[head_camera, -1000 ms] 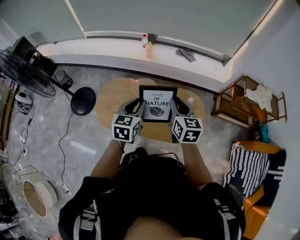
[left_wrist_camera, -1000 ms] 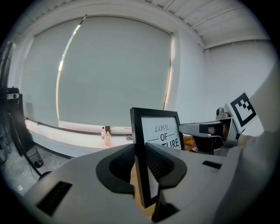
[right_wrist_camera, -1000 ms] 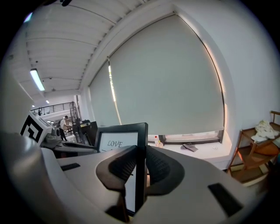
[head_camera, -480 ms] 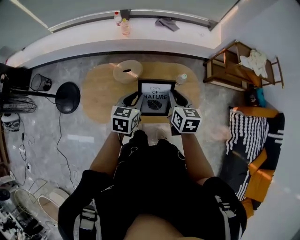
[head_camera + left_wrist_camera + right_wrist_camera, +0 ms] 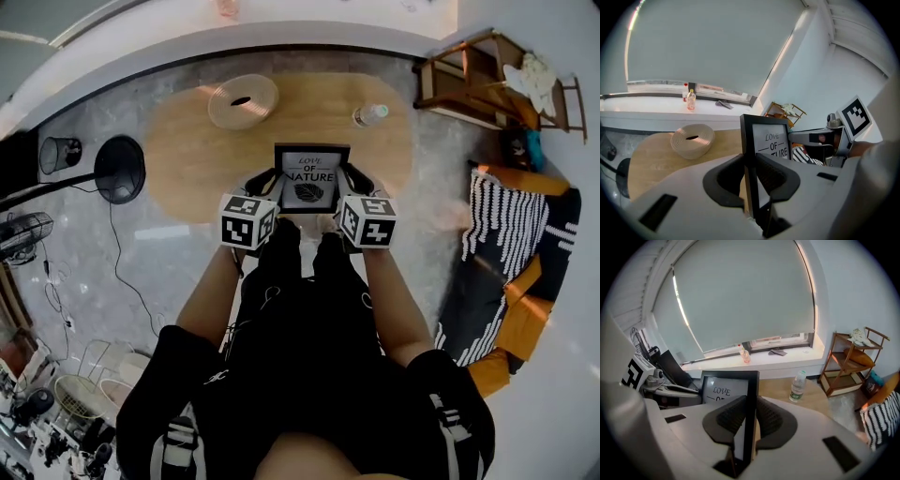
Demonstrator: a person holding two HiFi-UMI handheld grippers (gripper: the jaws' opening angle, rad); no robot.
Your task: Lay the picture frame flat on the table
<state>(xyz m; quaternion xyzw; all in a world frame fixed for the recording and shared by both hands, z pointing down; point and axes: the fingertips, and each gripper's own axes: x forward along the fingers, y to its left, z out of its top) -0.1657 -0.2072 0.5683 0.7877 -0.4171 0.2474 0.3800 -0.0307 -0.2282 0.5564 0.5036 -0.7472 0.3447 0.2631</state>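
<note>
A black picture frame [image 5: 311, 178] with a white print reading "LOVE OF NATURE" is held over the near part of the oval wooden table [image 5: 187, 159], its face toward the person. My left gripper [image 5: 271, 182] is shut on its left edge and my right gripper [image 5: 352, 179] on its right edge. In the left gripper view the frame [image 5: 771, 143] stands about upright, its edge clamped between the left gripper's [image 5: 751, 165] pads. In the right gripper view the frame [image 5: 725, 390] is pinched the same way by the right gripper [image 5: 750, 416]. I cannot tell whether its bottom edge touches the table.
A round woven bowl [image 5: 243, 100] sits at the table's far left, and a plastic water bottle [image 5: 369, 114] stands at its far right. A fan base [image 5: 119, 169] is on the floor to the left. A wooden shelf [image 5: 478, 70] and striped cushion [image 5: 497, 234] lie right.
The head view has tipped further down, so the table sits higher in the picture. The frame stays gripped by both grippers and now lies nearer the table's near edge.
</note>
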